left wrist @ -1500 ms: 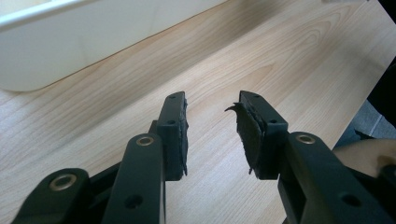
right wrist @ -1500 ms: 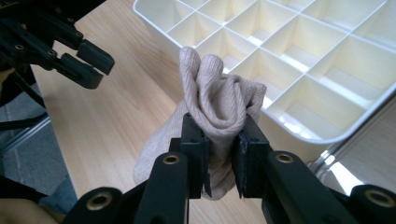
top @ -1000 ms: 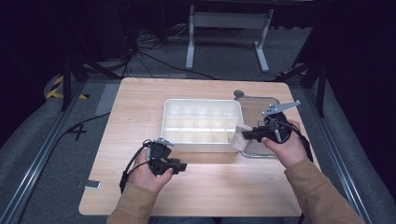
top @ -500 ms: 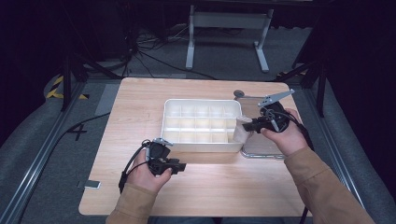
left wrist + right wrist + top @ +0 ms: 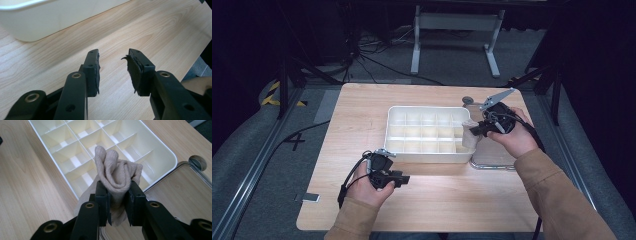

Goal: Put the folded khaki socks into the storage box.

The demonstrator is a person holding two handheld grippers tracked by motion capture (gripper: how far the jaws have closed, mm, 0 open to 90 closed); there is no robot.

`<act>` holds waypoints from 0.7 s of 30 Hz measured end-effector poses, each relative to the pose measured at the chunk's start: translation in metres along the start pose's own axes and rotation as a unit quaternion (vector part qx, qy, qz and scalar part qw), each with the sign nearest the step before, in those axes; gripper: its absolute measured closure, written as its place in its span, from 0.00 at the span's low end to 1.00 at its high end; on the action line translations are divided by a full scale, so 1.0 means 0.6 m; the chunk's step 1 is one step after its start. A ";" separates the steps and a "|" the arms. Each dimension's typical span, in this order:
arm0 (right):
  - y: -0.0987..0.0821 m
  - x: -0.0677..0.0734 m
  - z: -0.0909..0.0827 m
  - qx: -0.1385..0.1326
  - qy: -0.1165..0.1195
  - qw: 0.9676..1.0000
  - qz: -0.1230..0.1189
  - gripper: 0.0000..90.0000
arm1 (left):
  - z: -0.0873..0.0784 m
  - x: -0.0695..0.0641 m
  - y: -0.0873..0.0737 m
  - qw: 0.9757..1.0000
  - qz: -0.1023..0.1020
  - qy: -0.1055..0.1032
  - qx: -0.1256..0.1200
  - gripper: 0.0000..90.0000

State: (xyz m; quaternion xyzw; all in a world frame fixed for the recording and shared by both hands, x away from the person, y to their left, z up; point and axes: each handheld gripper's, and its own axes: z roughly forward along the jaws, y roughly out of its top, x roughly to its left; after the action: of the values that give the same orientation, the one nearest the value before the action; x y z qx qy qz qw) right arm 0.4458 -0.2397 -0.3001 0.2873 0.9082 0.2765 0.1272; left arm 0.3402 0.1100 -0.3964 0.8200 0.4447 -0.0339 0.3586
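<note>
Right hand-held gripper (image 5: 117,195) carried clamped beige sock (image 5: 115,173) over divided tray (image 5: 160,152).

A light wooden surface (image 5: 432,210) stands on grey carpeted floor (image 5: 247,165). At its right edge lies a metal-rimmed tray (image 5: 492,162), with a small round knob (image 5: 468,100) just beyond its far left corner. Off the surface's near left corner, a small grey tag (image 5: 308,197) lies on the floor. Farther back stand a white metal frame (image 5: 452,22) and tangled black cables (image 5: 377,60).
</note>
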 end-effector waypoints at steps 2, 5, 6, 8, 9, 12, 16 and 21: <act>0.002 -0.001 0.003 0.002 -0.001 1.000 -0.005 0.82 | -0.003 0.002 -0.004 1.000 -0.002 0.003 -0.002 0.69; 0.005 -0.003 0.011 0.007 -0.003 1.000 -0.008 0.82 | -0.009 0.005 -0.009 1.000 -0.006 0.007 -0.003 0.69; 0.006 -0.003 0.015 0.008 -0.003 1.000 -0.008 0.82 | -0.011 0.005 -0.012 1.000 -0.009 0.008 -0.004 0.68; 0.007 -0.004 0.023 0.014 -0.006 1.000 -0.009 0.82 | -0.013 0.007 -0.015 1.000 -0.011 0.010 -0.006 0.68; 0.008 -0.004 0.027 0.018 -0.006 1.000 -0.008 0.82 | -0.015 0.007 -0.017 1.000 -0.014 0.011 -0.006 0.68; 0.009 -0.003 0.043 0.028 -0.001 1.000 -0.013 0.82 | -0.019 0.009 -0.021 1.000 -0.017 0.016 -0.008 0.68; 0.009 0.001 0.063 0.046 -0.003 0.999 -0.023 0.82 | -0.023 0.012 -0.025 1.000 -0.019 0.013 -0.010 0.68; 0.009 0.004 0.083 0.069 -0.008 0.997 -0.034 0.82 | -0.024 0.013 -0.027 1.000 -0.021 0.016 -0.010 0.68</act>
State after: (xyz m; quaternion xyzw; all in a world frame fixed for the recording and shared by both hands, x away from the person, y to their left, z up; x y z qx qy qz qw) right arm 0.4656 -0.2130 -0.3378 0.2664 0.9334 0.2061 0.1235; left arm 0.3287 0.1301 -0.3978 0.8071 0.4682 -0.0238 0.3590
